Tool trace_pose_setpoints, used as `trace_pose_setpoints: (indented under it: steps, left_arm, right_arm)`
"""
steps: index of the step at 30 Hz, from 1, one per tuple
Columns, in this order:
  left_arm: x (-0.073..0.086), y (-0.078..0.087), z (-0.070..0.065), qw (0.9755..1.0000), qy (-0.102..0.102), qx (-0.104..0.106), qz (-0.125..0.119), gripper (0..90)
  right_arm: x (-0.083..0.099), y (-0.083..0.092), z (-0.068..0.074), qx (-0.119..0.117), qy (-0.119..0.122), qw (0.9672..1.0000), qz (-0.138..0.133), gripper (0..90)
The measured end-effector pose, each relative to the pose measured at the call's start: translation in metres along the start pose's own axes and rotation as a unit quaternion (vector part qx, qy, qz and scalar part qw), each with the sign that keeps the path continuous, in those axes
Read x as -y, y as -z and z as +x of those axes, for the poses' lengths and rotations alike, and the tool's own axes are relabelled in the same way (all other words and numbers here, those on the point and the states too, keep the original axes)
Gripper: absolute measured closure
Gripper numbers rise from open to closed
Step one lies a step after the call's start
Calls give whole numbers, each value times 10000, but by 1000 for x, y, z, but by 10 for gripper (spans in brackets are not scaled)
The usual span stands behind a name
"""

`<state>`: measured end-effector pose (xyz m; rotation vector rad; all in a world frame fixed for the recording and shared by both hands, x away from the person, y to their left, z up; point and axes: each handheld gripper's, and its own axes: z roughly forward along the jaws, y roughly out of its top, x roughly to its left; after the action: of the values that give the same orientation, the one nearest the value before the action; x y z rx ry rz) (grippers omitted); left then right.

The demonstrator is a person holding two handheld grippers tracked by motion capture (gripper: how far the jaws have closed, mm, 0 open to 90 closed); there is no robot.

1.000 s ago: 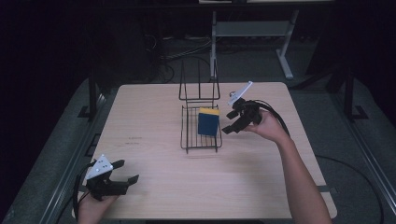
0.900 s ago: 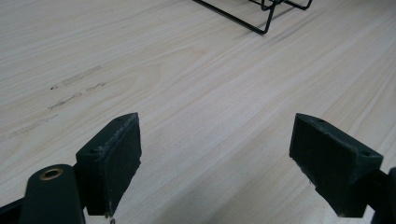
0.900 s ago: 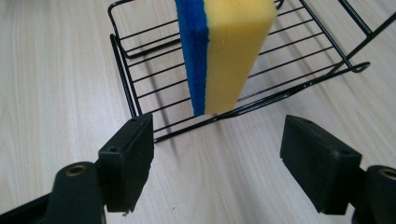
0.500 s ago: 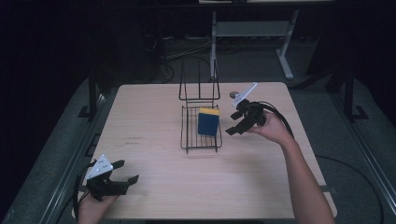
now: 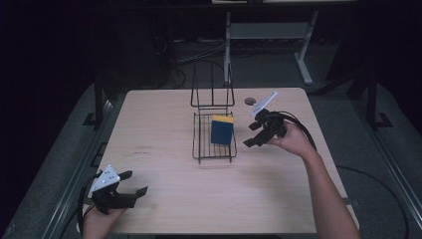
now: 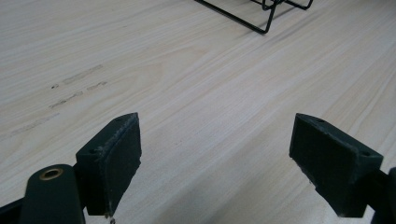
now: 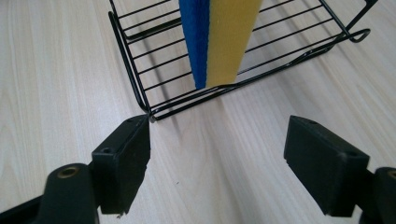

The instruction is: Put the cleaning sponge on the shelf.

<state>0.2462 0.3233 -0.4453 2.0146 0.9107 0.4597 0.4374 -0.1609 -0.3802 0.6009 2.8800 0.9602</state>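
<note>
My right claw hovers just right of the wire rack, its jaws spread wide after easing apart, nothing between them. The sponge stands on edge inside the rack. My left claw gapes empty over the counter, well clear of the rack. A small round disc lies behind the rack.

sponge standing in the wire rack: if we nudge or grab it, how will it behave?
The sponge stands on edge on the wire rack, nothing beside it, so a sideways nudge would probably tip it. It looks like foam with a thin blue layer: likely light and squashy. The thin-wired rack may slide too.
</note>
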Motion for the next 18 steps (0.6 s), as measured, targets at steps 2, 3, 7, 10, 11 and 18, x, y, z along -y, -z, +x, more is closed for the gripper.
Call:
trace_pose_setpoints:
  steps: [2,3,7,10,11,18]
  left_arm:
    - [0,-1,0,10000,3,1,16,162]
    - [0,-1,0,10000,3,1,16,162]
    - [0,-1,-1,10000,8,9,8,162]
    - [0,-1,-1,10000,11,6,6,163]
    - [0,-1,-1,10000,11,8,6,163]
    - [-1,-1,-1,10000,10,11,10,162]
  right_arm:
    - [2,0,1,-17,-17,10000,6,221]
    - [3,1,1,-9,-12,10000,4,221]
    - [5,2,2,-6,-18,10000,7,220]
    - [7,3,2,-1,-27,10000,-4,216]
    - [7,3,3,-1,-39,10000,3,215]
    - [15,3,4,6,-89,10000,11,206]
